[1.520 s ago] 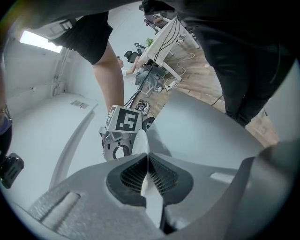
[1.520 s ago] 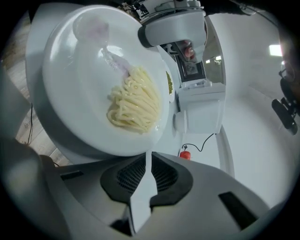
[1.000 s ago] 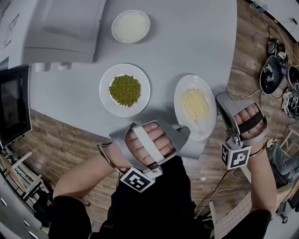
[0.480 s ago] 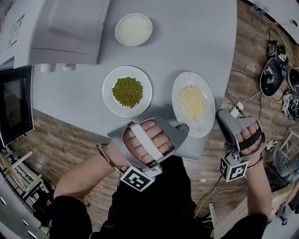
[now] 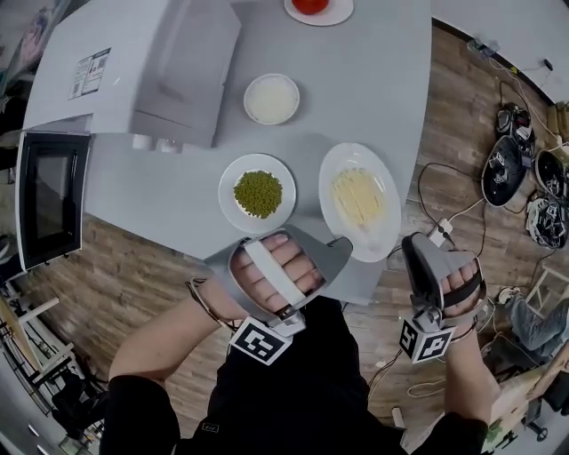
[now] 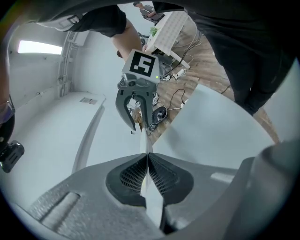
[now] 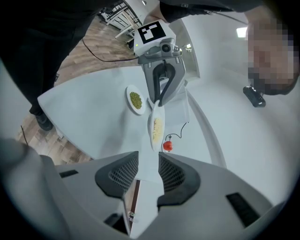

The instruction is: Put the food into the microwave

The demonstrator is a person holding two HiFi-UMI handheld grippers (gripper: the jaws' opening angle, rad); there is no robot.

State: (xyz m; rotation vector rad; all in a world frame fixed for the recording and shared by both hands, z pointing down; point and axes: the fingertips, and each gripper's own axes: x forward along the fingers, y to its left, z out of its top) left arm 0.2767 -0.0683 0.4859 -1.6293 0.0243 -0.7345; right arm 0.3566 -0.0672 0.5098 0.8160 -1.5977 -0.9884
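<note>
Food (image 5: 356, 197) in pale yellow shreds lay heaped along the middle of a white plate (image 5: 384, 233). In the head view the plate looked oval. Its long axis ran away from the person and leaned slightly left at the far end, and the shreds followed the same line. The plate was at the near right corner of the light grey worktop (image 5: 373, 80). Whether it rested on the surface or was raised just off it could not be told.

The left gripper (image 5: 343, 245) was clenched on the plate's near left rim. In the left gripper view the thin white edge was pinched between its closed pads. The right gripper (image 5: 412, 242) was just beside the plate's right edge, over the wooden floor (image 5: 444, 169), not touching the plate. Its jaws had just been opening and stood apart, with nothing gripped between them.

A plate of green peas (image 5: 258, 193) sat just left of the food plate. A bowl of rice (image 5: 271, 98) stood farther back. Red food (image 5: 309, 4) on a small plate was at the far edge.

The white microwave (image 5: 151, 71) occupied the far left of the worktop. Its door (image 5: 52, 197), with a dark window, was swung open toward the person.
</note>
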